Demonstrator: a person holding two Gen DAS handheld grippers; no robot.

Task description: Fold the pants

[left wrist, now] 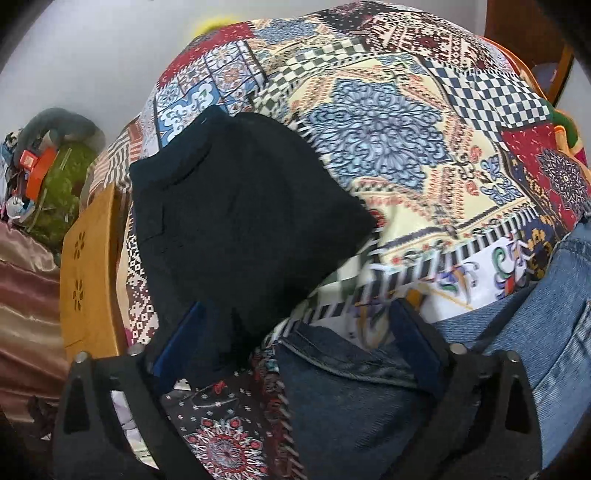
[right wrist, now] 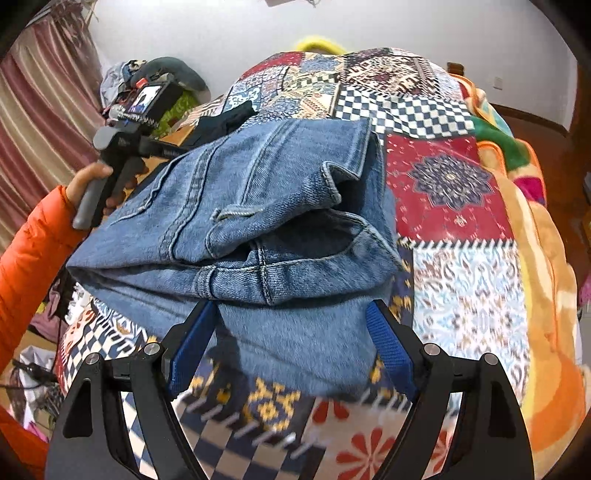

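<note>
Spanning the near edge of the jeans (right wrist: 240, 206), the right gripper (right wrist: 291, 347) is held with its blue fingers (right wrist: 192, 347) spread wide, denim lying between them but not pinched. The left gripper (left wrist: 295, 350) is likewise seen open, a darker denim edge lying loose between its fingers. The jeans are folded into a thick bundle on the patchwork bedspread (right wrist: 461, 192), waistband and belt loop turned toward the right gripper; the open stance suggests the fold has been laid down and released, or is about to be regripped. Beyond the jeans to the left, a dark folded garment (left wrist: 236, 206) is set aside, probably finished. Left of it a wooden bed frame (left wrist: 88, 266) shows, then striped curtains (right wrist: 44, 103) and a plain pale wall (right wrist: 369, 26) behind the bed
</note>
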